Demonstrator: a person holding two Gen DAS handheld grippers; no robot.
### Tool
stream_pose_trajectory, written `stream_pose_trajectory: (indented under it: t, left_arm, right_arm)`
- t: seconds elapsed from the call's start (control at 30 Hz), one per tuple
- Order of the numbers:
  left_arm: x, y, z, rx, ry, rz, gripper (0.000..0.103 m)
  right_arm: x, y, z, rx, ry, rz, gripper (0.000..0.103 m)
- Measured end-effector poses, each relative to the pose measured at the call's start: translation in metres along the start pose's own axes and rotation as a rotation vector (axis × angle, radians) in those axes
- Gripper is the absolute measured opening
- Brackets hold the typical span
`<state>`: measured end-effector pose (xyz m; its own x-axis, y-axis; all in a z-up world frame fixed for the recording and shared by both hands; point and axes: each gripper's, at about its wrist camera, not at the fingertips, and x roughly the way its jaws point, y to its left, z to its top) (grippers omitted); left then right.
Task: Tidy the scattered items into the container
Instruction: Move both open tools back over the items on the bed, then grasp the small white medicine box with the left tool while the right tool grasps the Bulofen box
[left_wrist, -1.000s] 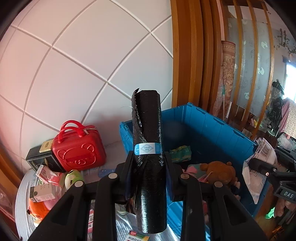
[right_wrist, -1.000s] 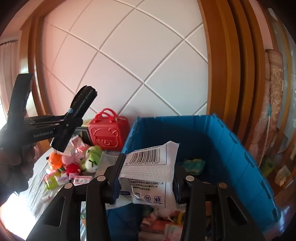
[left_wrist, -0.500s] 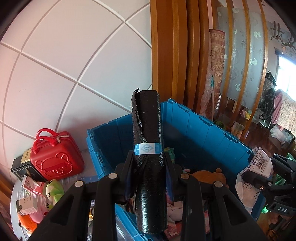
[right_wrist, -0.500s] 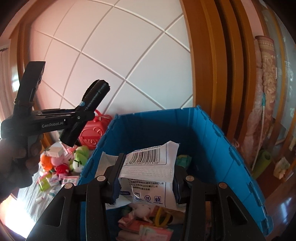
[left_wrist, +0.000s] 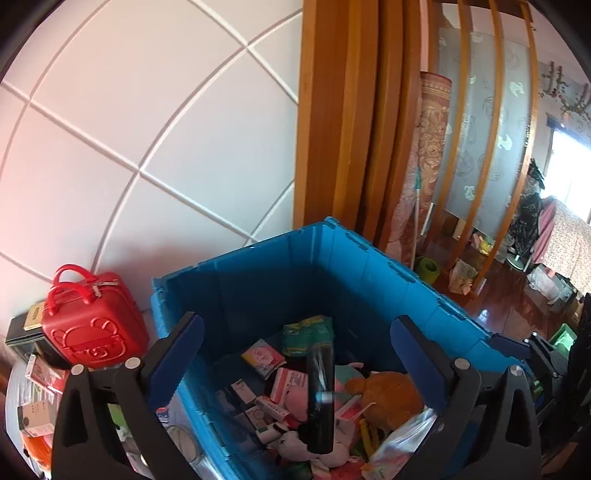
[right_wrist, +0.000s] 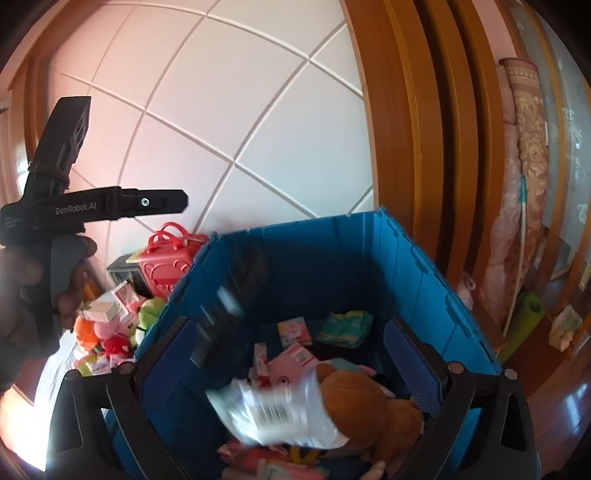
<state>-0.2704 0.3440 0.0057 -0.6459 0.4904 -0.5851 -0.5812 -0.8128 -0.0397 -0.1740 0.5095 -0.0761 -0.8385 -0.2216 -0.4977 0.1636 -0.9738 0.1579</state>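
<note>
Over on the left, a heap of scattered items (right_wrist: 110, 332), soft toys and small boxes, lies on the counter (right_wrist: 55, 373) beside a red toy suitcase (left_wrist: 92, 325), just outside the blue crate's (left_wrist: 258, 280) left wall. That heap sits to the left of both tools, and the left gripper (left_wrist: 295, 358), held by a hand (right_wrist: 55, 280), is the nearer one, so I judge the next pickup means swinging it leftward and down.

Both tools are over the crate. The left gripper's jaws are opening, spread wide, and a black roll (left_wrist: 320, 402) drops clear between them, its long axis roughly upright, blurred above the toys in the crate. The right gripper (right_wrist: 295, 365) has its jaws opening too, spread, with a white barcoded packet (right_wrist: 280, 413) loose below them, falling onto a brown plush (right_wrist: 369, 402).

The right wrist view shows the heap and the left tool from the side; the left wrist view shows only its edge, but looks straight down the roll.
</note>
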Motion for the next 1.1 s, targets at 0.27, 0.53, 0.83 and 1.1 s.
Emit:
stream_pose_trajectory:
  t: [0.27, 0.53, 0.83, 1.1]
  left_arm:
    - [-0.02, 0.042, -0.033, -0.037, 0.026, 0.123, 0.103]
    - [-0.069, 0.119, -0.098, -0.129, 0.073, 0.293, 0.103]
    - [-0.131, 0.22, -0.188, -0.271, 0.137, 0.469, 0.103]
    - [-0.176, 0.315, -0.275, -0.35, 0.233, 0.55, 0.103]
  right_arm:
    - [0.009, 0.007, 0.0, -0.007, 0.005, 0.057, 0.103]
    - [0.013, 0.062, -0.001, -0.086, 0.008, 0.181, 0.103]
    - [0.016, 0.151, -0.011, -0.187, 0.029, 0.294, 0.103]
    - [0.022, 0.242, -0.032, -0.22, 0.062, 0.336, 0.103]
